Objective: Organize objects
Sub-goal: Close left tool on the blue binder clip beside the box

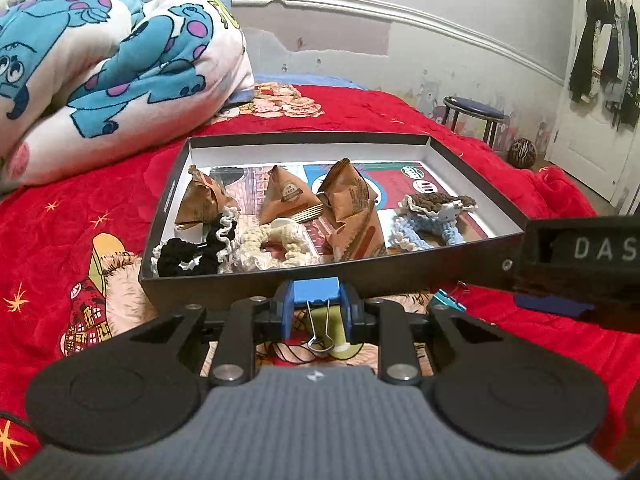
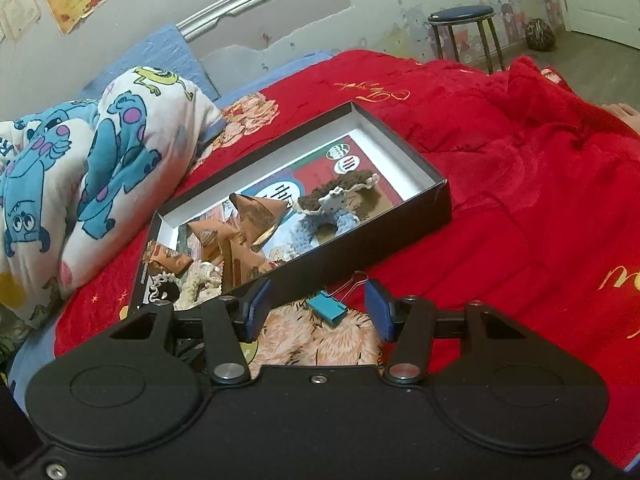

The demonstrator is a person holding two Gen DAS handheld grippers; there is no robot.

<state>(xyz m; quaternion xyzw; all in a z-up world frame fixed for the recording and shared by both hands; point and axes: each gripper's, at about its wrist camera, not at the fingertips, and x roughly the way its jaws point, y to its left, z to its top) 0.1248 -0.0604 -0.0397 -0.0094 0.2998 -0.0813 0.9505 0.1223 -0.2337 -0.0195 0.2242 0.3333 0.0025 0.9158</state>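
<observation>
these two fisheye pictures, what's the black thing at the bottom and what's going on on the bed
The black thing is a hand-held two-finger gripper; a person holds one in each hand, and each carries a camera looking along its fingers. The left wrist view shows the left gripper shut on a blue binder clip, just before the shallow black cardboard box. The right wrist view shows the right gripper open, with a teal binder clip lying on the red bedspread between its fingers. Inside the box lie brown pyramid-shaped paper packets and crocheted hair scrunchies. A cartoon-print quilt is bundled on the left.

Plush red blanket (image 2: 520,200); matt cardboard box (image 1: 256,284); crocheted yarn scrunchies (image 1: 256,248); crinkled paper packets (image 1: 352,208).
</observation>
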